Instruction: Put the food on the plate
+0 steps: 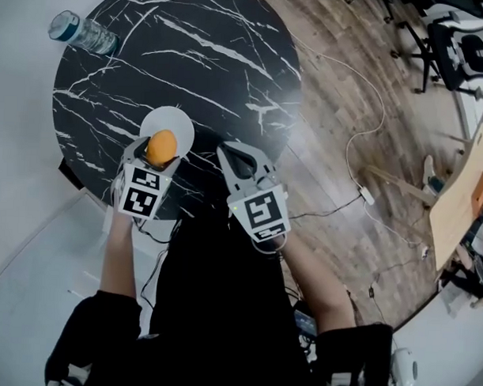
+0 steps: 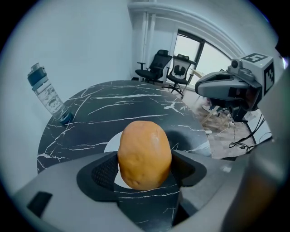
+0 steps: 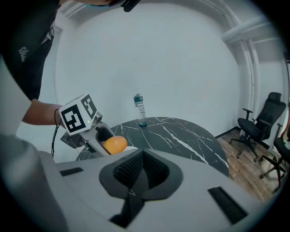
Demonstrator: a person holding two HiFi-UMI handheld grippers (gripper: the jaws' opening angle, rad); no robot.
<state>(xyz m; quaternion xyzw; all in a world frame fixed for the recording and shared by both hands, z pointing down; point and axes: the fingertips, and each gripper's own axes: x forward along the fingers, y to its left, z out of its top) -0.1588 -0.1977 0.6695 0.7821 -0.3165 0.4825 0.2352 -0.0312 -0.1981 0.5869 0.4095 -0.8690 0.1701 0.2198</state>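
Note:
An orange, egg-shaped piece of food (image 1: 161,147) (image 2: 144,154) (image 3: 114,144) sits clamped between the jaws of my left gripper (image 1: 158,150) (image 2: 145,170), which is shut on it. It hangs just above a small white plate (image 1: 174,123) (image 2: 112,144) near the front edge of the black marble table (image 1: 191,60). My right gripper (image 1: 239,158) (image 3: 141,170) hovers to the right of the plate, over the table's front edge, shut with nothing between its jaws.
A clear water bottle with a blue cap (image 1: 81,32) (image 2: 47,97) (image 3: 140,110) stands at the table's far left edge. Office chairs (image 1: 456,45) (image 2: 163,70), a white cable (image 1: 362,129) and a wooden desk corner (image 1: 463,196) stand on the wood floor to the right.

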